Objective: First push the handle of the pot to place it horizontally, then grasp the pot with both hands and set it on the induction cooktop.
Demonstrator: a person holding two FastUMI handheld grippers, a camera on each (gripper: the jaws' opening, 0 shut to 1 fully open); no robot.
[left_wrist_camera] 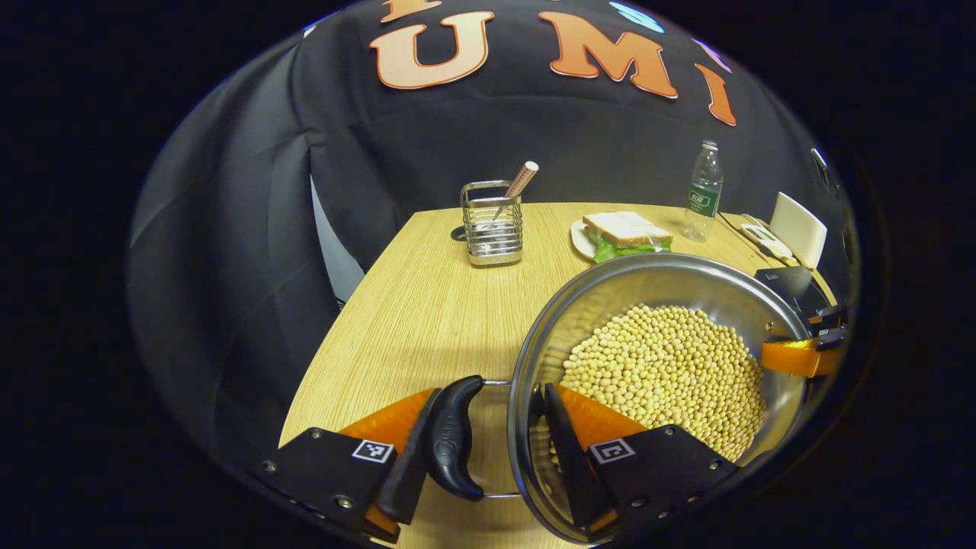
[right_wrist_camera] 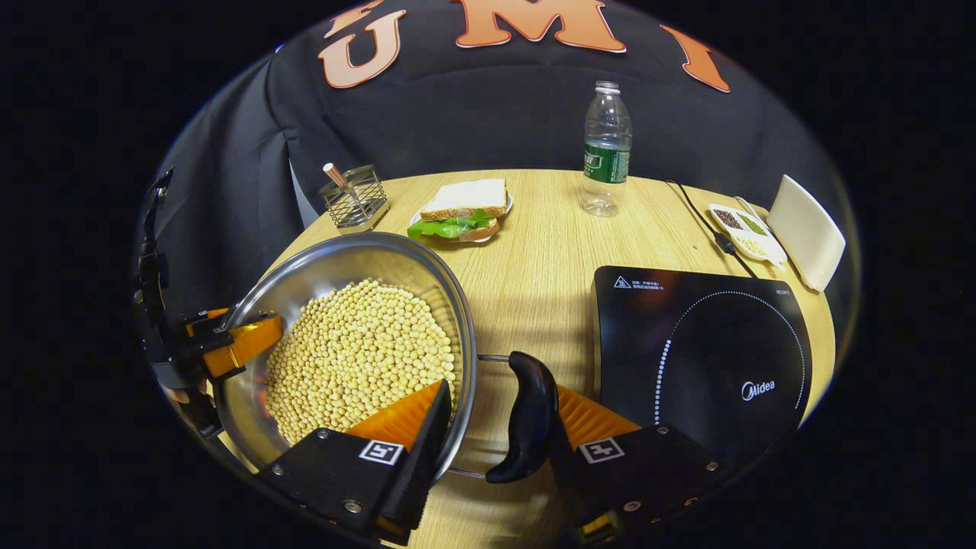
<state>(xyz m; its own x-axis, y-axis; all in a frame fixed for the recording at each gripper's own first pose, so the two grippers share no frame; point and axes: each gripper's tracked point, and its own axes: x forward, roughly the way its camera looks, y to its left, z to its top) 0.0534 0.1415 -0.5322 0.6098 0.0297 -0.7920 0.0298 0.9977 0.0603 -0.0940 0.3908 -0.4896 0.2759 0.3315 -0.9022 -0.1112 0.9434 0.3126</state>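
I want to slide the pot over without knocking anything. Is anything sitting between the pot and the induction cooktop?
Nothing visible does. In the right gripper view, only bare table lies between the pot and the induction cooktop. The sandwich and water bottle stand farther back, off that path.

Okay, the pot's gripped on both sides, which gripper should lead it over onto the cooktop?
Right, probably. The right gripper straddles the pot rim and handle on the side beside the induction cooktop; the left gripper holds the far side.
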